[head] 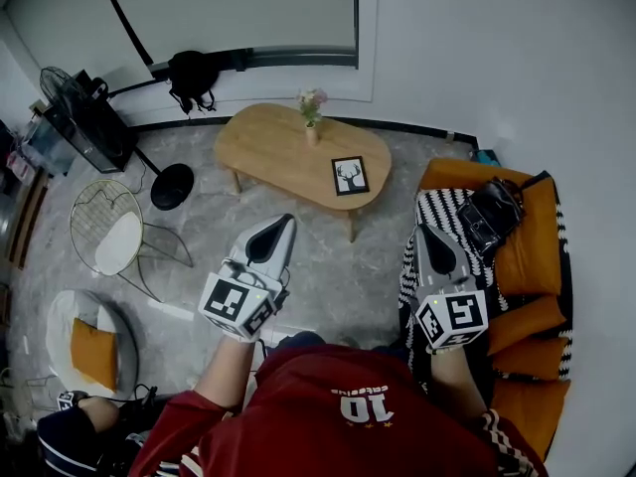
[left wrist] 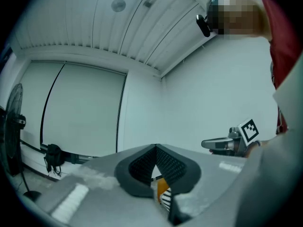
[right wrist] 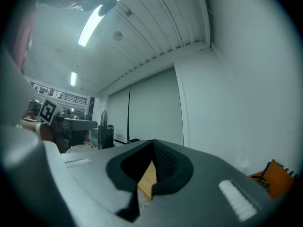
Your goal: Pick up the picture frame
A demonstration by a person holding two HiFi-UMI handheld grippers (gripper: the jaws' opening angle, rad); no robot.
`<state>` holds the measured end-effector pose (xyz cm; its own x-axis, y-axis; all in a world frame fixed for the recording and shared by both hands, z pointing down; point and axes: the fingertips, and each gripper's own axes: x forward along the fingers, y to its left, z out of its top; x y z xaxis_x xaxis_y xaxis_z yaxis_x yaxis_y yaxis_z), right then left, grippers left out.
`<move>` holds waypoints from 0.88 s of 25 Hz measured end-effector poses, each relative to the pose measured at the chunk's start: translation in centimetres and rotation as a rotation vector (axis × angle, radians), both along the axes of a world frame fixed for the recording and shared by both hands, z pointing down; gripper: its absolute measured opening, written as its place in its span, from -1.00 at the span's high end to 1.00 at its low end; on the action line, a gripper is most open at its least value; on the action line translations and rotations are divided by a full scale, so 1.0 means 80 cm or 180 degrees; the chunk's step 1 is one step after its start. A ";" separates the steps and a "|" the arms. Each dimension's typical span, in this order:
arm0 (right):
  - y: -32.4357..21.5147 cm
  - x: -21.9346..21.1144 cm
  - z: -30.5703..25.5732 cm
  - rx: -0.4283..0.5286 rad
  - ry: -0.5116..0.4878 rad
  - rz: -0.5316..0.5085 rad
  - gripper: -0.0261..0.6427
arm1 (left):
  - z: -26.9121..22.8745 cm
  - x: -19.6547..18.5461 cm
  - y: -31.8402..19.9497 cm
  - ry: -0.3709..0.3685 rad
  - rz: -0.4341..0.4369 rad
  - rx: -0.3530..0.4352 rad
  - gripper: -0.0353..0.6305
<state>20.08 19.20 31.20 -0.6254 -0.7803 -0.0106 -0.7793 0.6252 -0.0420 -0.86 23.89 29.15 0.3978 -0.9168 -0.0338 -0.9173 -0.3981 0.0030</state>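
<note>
The picture frame (head: 350, 175), black-edged with a deer print, lies flat on the right part of an oval wooden coffee table (head: 268, 142). A small vase of flowers (head: 312, 117) stands on the same table, behind the frame. Both grippers are held level in the air, well short of the table. My left gripper (head: 288, 219) points toward the table's near edge, jaws shut with nothing in them (left wrist: 155, 146). My right gripper (head: 419, 229) hangs over the sofa's edge, right of the table, also shut and empty (right wrist: 152, 142).
An orange sofa (head: 542, 256) with a black-and-white striped throw (head: 437, 212) and a black bag (head: 489, 215) fills the right side. A wire chair (head: 111, 229), a round lamp base (head: 172, 186) and a fan (head: 62, 92) stand left of the table. Another person (head: 75, 435) sits at the lower left.
</note>
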 end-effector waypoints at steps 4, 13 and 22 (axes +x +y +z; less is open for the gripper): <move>-0.008 0.007 0.008 -0.0088 -0.0021 -0.0013 0.93 | -0.001 0.008 -0.005 -0.0021 0.0002 -0.0018 0.89; -0.026 -0.003 0.041 -0.0294 0.0069 -0.0076 0.92 | 0.012 0.001 -0.022 -0.0074 -0.0030 -0.0145 0.89; -0.081 -0.026 0.065 -0.0442 0.0184 0.0007 0.92 | 0.032 -0.032 -0.081 -0.0093 -0.0087 -0.0311 0.89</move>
